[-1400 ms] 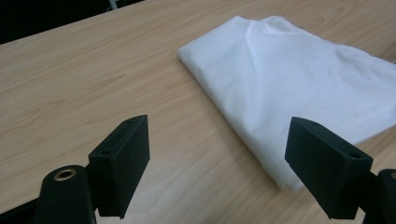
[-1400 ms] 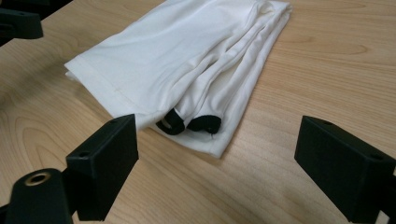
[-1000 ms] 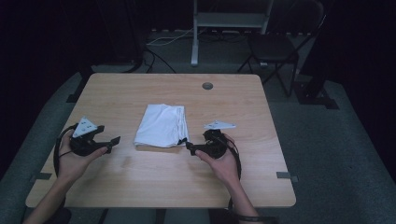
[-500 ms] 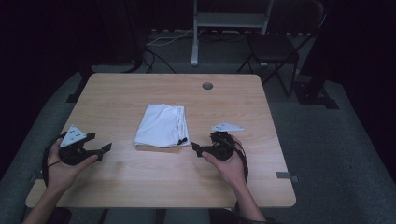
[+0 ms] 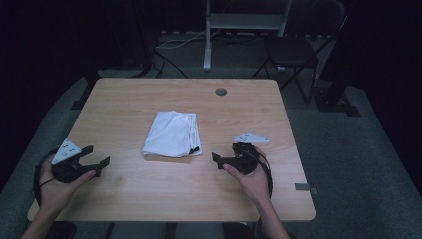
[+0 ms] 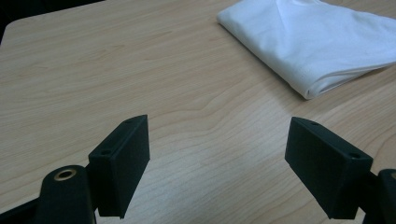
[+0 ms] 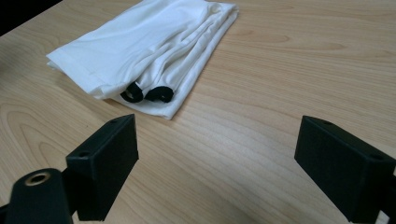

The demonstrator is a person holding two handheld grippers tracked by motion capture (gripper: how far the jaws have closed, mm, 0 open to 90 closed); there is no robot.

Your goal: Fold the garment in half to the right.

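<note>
A: The left tool (image 5: 98, 162) is sitting at the lower left of the high view, jaws spread wide and holding nothing, hovering over bare wood. Its own view is showing the two black jaws rising from the bottom edge, with the folded white cloth (image 6: 317, 42) lying in the upper right of that frame, well apart from them.

B: And the right tool (image 5: 217, 159)?

A: It is sitting right of centre in the high view, also gaping and empty, pointing toward the cloth's near corner. In its view the cloth (image 7: 144, 56) is filling the upper left, with two small black loops (image 7: 147, 93) peeking from the open folds at the near edge.

B: So where is the cloth itself resting?

A: Flat in the middle of the tabletop (image 5: 124, 99), above and between the two tools in the high view (image 5: 171, 133), touched by neither.

B: What is the next move asking for?

A: Judging from this, each tool should be coming in low and level at a near corner, sliding one jaw under all the layers before closing, so that the stack is lifting as one and the folds are not slipping open.
</note>
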